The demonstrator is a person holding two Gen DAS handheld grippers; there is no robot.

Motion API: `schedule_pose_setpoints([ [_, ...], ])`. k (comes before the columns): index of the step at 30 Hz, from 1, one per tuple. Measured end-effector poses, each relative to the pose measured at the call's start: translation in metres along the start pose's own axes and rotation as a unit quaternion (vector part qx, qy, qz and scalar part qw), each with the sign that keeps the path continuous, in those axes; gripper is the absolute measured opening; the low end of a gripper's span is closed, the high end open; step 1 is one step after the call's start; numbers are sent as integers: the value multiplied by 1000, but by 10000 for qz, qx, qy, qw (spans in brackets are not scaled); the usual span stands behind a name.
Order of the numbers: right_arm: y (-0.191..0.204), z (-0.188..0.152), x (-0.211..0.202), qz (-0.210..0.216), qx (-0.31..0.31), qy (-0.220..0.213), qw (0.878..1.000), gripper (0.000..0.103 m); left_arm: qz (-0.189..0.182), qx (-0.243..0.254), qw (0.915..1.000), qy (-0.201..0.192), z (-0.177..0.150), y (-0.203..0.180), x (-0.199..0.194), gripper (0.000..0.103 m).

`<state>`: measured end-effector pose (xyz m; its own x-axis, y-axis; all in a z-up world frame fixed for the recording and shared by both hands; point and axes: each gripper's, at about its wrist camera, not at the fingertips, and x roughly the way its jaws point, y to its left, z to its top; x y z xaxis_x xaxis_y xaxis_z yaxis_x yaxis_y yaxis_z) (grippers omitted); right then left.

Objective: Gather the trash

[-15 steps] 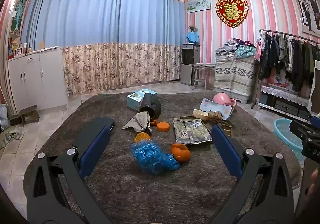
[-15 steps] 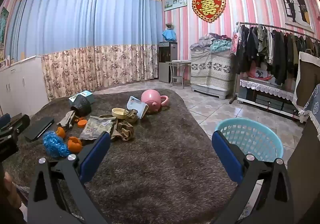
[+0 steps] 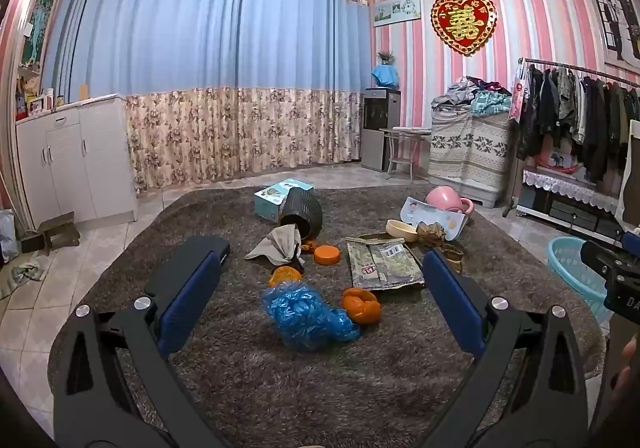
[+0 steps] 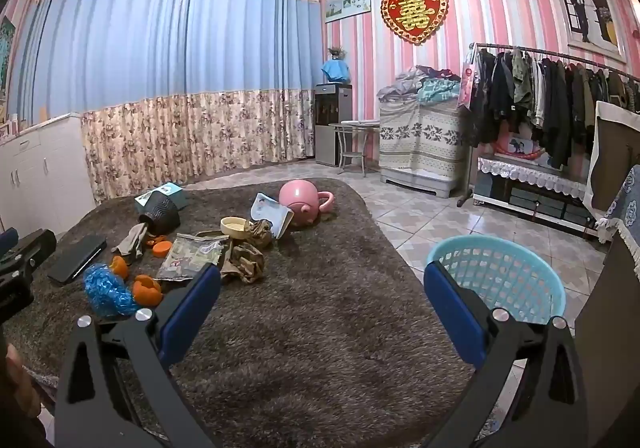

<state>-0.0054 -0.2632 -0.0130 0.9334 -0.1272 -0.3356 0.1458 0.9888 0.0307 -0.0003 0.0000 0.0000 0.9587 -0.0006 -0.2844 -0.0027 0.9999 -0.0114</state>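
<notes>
Shaggy rug [image 3: 280, 388] strewn with litter. Left claw [image 3: 316, 294] spread wide, empty; blue bag [image 3: 304, 314] just ahead between fingers: descend straight, pinch crumpled bulk. Right claw [image 4: 320, 298] released, basket [image 4: 500, 280] beside.

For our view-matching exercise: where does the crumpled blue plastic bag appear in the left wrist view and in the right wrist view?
Left wrist view: crumpled blue plastic bag lies low centre, between the open fingers.
Right wrist view: bag lies at lower left, outside the fingers.
Shared landmark: orange peel touching its right side.
</notes>
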Motion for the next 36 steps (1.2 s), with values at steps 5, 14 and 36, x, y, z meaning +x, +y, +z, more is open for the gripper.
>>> schedule_pose_setpoints([
  [5, 0, -1, -1, 14, 5, -5, 10000, 99, -4, 12, 10000, 12, 0, 0, 0, 98],
  [14, -1, -1, -1, 8, 15, -9, 10000, 99, -28, 13, 10000, 54, 0, -4, 1, 98],
  [36, -1, -1, -1, 10, 20, 2, 10000, 99, -21, 26, 10000, 61, -1, -5, 4, 98],
])
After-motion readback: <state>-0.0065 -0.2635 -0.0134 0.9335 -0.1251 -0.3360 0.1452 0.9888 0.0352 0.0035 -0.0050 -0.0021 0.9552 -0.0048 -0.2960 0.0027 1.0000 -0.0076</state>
